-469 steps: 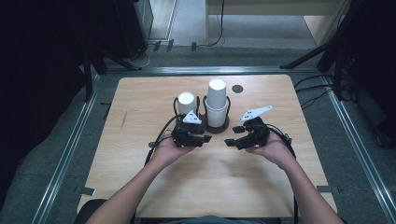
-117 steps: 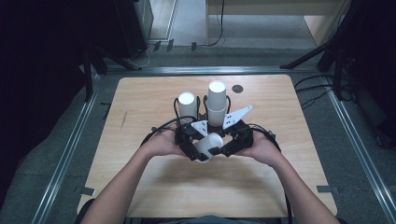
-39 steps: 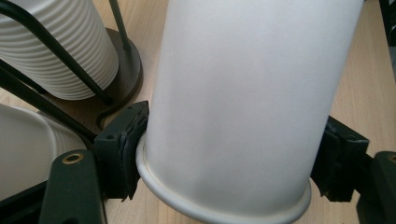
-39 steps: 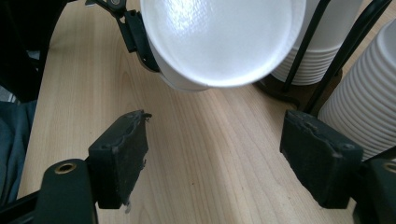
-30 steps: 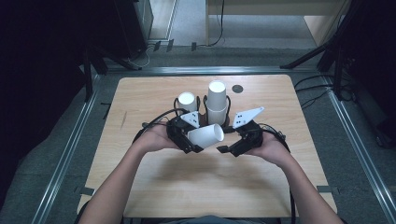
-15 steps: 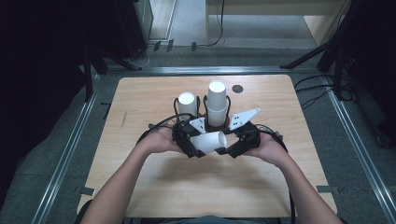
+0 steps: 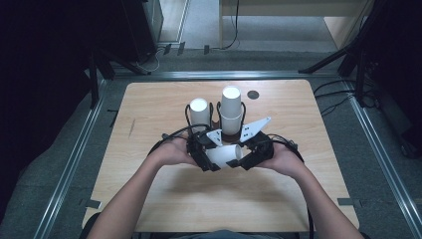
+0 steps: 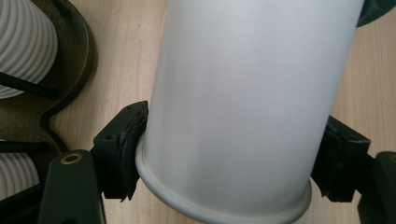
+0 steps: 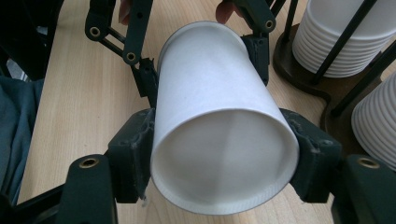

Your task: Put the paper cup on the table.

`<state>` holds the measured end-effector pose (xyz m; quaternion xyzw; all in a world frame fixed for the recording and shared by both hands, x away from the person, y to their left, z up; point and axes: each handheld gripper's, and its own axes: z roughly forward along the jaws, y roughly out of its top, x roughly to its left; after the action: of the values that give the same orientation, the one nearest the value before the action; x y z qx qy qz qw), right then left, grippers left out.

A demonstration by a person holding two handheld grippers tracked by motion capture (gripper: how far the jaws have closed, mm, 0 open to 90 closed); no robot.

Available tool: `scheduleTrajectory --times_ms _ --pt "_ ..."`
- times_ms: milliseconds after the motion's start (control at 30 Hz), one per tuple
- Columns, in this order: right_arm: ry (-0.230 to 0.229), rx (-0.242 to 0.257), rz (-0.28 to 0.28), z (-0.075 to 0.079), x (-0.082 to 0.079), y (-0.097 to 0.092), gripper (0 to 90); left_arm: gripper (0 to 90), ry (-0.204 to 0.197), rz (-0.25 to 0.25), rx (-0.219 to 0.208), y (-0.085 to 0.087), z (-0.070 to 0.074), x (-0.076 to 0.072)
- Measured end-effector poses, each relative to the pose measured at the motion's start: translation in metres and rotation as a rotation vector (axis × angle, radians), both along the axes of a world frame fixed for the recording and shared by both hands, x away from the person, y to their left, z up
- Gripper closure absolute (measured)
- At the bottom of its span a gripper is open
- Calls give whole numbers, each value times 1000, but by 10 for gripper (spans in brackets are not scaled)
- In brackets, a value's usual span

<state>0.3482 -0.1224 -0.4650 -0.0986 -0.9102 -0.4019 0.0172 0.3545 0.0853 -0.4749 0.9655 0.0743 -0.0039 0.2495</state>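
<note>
A white paper cup [image 7: 225, 155] lies on its side between the two grippers, lifted just above the pale wooden table [image 7: 149, 104]. The left gripper [image 8: 224, 158] clamps its closed end between both pads; the right gripper [image 9: 224, 154] now pinches the open rim, having moved in from half a second earlier. A handover seems under way, probably toward the dark wire cup rack [image 7: 219, 130] behind the jaws.
</note>
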Motion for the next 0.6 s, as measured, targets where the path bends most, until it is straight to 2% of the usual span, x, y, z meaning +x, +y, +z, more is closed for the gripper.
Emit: scheduleTrajectory --times_ms 133,267,433,467,533,600 --pt "9 -4 2 2 0 0 334 224 16 -3 -12 1 0 0" --pt "7 0 3 3 0 0 332 200 12 -2 -29 2 0 0" --pt "1 6 -5 4 1 -3 330 111 17 32 -110 6 4 1" --pt "1 7 -13 4 1 -5 330 92 19 38 -115 6 5 1" --pt "-2 11 -15 5 2 -7 330 85 11 47 -132 8 5 1" --pt "-2 21 -18 5 2 -9 329 85 20 58 -170 11 5 2"
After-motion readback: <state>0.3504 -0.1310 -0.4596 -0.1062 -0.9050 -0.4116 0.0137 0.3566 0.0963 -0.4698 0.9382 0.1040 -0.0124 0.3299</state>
